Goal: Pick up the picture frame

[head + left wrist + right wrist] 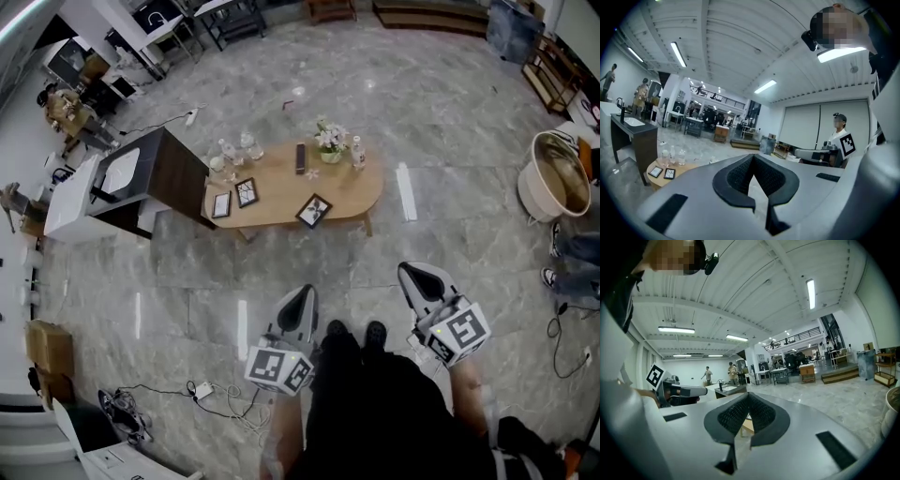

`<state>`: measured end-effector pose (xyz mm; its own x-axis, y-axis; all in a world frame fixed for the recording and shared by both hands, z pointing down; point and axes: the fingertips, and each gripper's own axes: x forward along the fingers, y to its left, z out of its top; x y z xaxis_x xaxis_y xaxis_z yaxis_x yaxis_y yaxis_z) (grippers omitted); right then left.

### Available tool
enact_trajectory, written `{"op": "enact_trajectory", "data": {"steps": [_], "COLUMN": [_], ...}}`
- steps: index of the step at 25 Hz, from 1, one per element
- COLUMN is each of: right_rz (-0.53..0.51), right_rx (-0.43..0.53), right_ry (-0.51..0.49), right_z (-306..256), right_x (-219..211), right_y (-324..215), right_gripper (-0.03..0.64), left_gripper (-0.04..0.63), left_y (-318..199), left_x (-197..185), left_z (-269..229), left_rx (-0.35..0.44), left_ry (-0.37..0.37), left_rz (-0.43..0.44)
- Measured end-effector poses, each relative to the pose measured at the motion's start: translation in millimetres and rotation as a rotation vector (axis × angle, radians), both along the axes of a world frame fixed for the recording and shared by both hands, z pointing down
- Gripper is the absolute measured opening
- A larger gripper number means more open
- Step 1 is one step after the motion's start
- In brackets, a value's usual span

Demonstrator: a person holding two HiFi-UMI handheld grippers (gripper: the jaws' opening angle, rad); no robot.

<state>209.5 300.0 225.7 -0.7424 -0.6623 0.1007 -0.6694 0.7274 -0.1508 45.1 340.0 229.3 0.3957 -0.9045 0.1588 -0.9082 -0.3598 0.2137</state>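
Frame well beyond left claw

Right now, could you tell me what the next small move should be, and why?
Probably step forward toward the wooden table. The left gripper and the right gripper are held close to the body, jaws shut and empty, while the nearest picture frame lies on that table across the floor, likely out of reach.
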Motion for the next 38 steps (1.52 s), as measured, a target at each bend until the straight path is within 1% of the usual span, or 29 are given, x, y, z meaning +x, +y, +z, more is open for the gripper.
{"op": "enact_trajectory", "data": {"steps": [4, 8, 15, 20, 25, 30, 33, 35, 38], "right_rz": [0.013, 0.026, 0.034, 0.035, 0.047, 0.072, 0.088, 0.088, 0.082], "right_rx": [-0.045, -0.096, -0.113, -0.104, -0.083, -0.084, -0.105, -0.140, -0.191], "right_ry": [0.014, 0.003, 0.028, 0.052, 0.073, 0.087, 0.099, 0.096, 0.106], "right_z": [14.7, 27.6, 35.8, 31.2, 22.2, 24.3, 35.1, 45.8, 60.7], "right_x": [-0.7, -2.2, -22.1, -52.9, -91.4, -126.9, -143.3, -152.1, -161.7], "right_y": [1.9, -4.1, -36.3, -75.2, -120.9, -153.3, -166.6, -173.0, -180.0], "right_gripper": [0.012, 0.012, 0.012, 0.012, 0.012, 0.012, 0.012, 0.012, 0.012], "left_gripper": [0.012, 0.012, 0.012, 0.012, 0.012, 0.012, 0.012, 0.012, 0.012], "left_y": [2.2, -3.1, -36.8, -79.1, -127.6, -167.1, -188.1, -200.3, -213.9], "left_x": [2.4, -2.4, -20.8, -45.8, -81.5, -114.7, -126.8, -130.4, -132.8], "left_z": [8.9, 21.0, 42.1, 45.6, 46.3, 62.6, 79.7, 92.2, 109.2], "left_rx": [-0.028, -0.059, -0.098, -0.102, -0.095, -0.108, -0.136, -0.165, -0.214], "left_ry": [-0.007, 0.002, 0.019, 0.033, 0.049, 0.078, 0.090, 0.095, 0.123], "left_rz": [0.008, 0.011, 0.040, 0.057, 0.085, 0.118, 0.141, 0.163, 0.183]}}
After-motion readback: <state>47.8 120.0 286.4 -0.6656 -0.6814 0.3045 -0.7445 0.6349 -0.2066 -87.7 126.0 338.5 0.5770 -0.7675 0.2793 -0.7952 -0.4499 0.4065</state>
